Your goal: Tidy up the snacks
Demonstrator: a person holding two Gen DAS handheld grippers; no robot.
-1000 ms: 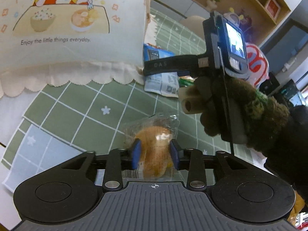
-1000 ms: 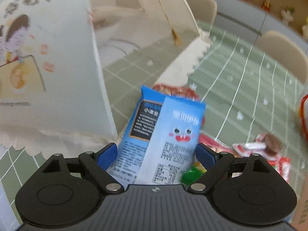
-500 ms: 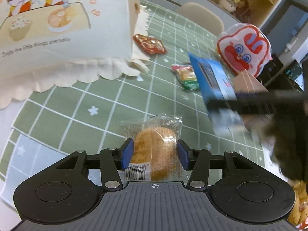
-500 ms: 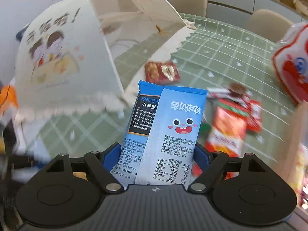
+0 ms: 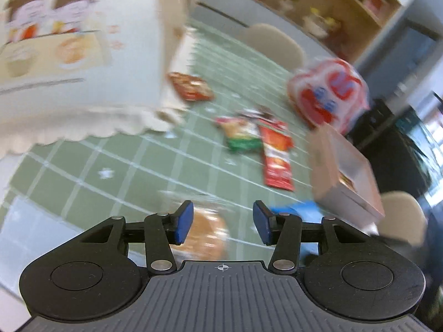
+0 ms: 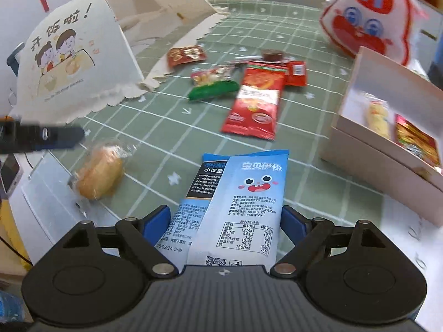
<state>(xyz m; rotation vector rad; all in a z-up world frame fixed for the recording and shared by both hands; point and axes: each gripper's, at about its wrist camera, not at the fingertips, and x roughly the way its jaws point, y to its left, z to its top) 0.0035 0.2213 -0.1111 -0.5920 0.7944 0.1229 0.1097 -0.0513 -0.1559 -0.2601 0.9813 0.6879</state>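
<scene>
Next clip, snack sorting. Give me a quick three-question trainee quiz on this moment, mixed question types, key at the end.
1. True or false: the right gripper is shut on the blue packet.
2. Multiple choice: the wrapped bun is
A) inside the pink box
B) lying on the green tablecloth, not held
C) clamped in the left gripper
3. Fill in: the long red packet lies between the green-ended packet and the pink ____.

Key: 1 true; 2 B; 3 box.
</scene>
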